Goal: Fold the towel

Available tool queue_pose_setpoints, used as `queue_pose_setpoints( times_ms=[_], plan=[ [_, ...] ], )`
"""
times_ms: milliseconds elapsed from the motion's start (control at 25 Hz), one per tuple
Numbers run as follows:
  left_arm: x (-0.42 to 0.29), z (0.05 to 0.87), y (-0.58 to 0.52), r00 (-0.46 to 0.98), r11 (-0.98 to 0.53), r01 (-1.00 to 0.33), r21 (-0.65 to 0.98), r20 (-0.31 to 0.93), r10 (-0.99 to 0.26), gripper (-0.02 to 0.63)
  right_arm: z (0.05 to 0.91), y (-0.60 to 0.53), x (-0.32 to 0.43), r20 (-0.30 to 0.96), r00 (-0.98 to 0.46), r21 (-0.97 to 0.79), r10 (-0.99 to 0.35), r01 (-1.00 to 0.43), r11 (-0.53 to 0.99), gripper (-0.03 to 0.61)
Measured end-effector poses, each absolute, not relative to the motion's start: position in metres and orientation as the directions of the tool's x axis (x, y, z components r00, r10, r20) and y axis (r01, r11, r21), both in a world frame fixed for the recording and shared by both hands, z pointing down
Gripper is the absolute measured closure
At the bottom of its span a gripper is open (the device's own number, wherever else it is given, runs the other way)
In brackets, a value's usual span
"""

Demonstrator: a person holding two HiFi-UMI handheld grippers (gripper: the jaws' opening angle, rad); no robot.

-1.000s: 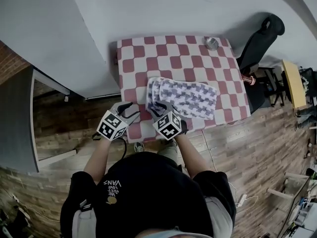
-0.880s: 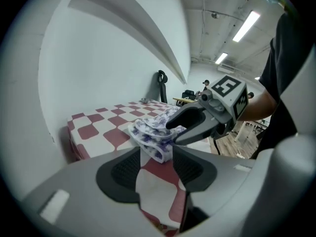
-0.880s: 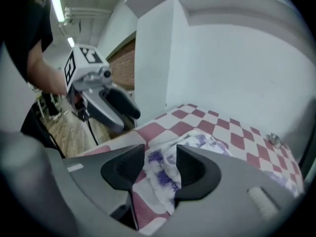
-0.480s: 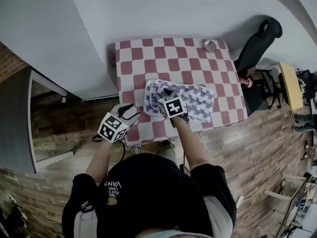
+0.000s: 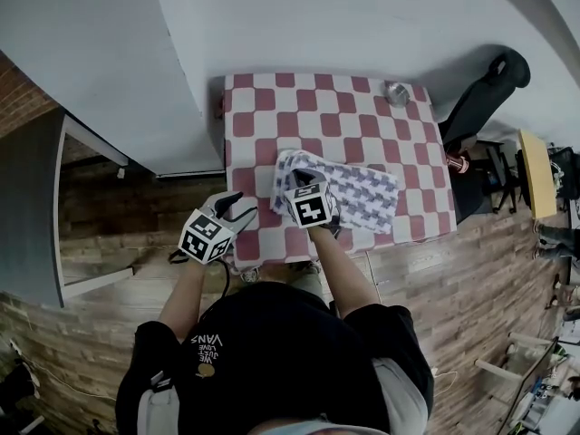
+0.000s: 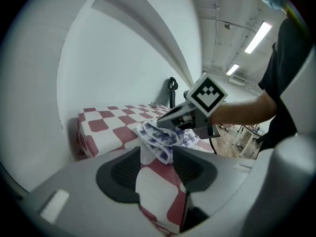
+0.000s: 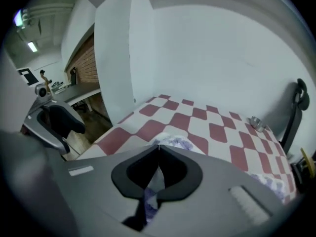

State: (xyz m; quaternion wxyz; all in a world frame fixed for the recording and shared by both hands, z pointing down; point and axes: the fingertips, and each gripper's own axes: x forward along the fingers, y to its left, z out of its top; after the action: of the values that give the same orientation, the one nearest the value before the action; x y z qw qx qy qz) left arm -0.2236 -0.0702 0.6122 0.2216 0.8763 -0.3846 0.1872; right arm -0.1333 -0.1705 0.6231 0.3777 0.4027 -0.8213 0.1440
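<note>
The white towel [image 5: 355,188] with a blue-purple print lies bunched on the red-and-white checked table [image 5: 272,116], near its front edge. My right gripper [image 5: 304,187] sits over the towel's left end. In the right gripper view the jaws [image 7: 159,149] are shut, and a fold of towel [image 7: 152,181] is pinched between the pads. My left gripper [image 5: 239,210] hovers at the table's front left corner, apart from the towel. In the left gripper view its jaws [image 6: 157,164] stand open and empty, with the towel [image 6: 159,141] just ahead of them.
A small metal bowl [image 5: 397,93] stands at the table's far right corner. A black chair [image 5: 480,98] is beside the table on the right. A white wall runs behind the table, and wooden floor lies around it.
My right gripper moved from the table's front edge onto the towel's left end. The left gripper stayed at the front left corner.
</note>
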Motion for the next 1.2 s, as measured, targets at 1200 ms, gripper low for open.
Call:
queue_pose_setpoints(
  times_ms=[1200],
  plan=[
    [-0.084, 0.636, -0.132, 0.618, -0.839, -0.541, -0.051, 0.653, -0.438, 0.434, 0.618, -0.191, 0.111, 0.627, -0.307, 0.080, -0.716, -0.889, 0.451, 0.462]
  ],
)
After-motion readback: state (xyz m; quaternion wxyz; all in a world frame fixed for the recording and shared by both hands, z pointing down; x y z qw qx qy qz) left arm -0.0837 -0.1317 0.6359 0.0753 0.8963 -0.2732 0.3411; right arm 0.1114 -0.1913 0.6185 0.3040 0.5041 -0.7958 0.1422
